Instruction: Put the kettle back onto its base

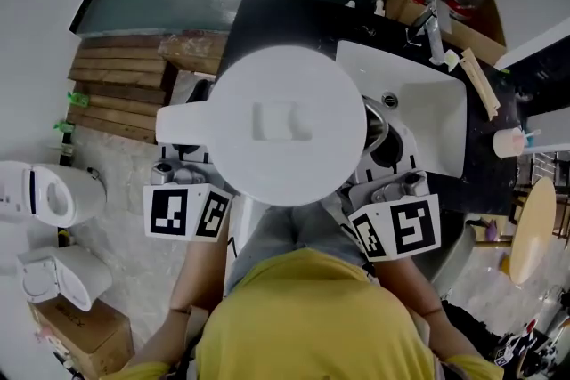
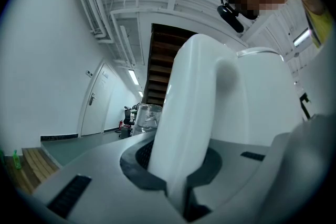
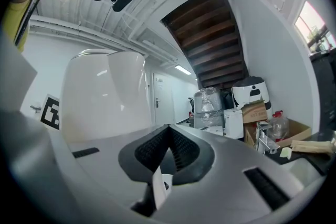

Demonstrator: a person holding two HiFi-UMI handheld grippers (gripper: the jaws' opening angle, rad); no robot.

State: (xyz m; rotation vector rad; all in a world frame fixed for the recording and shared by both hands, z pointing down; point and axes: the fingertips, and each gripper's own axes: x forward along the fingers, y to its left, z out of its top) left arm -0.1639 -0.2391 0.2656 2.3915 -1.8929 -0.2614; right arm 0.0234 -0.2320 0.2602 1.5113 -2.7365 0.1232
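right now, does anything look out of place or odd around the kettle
The kettle hangs in the air, clamped by its handle in the left gripper, resting on nothing. It looks upright; no spill or damage shows.

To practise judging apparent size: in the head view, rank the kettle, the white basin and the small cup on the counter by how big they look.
1. kettle: looks largest, but it is nearest the camera, so that is unsure as true size.
2. white basin.
3. small cup: clearly smallest.
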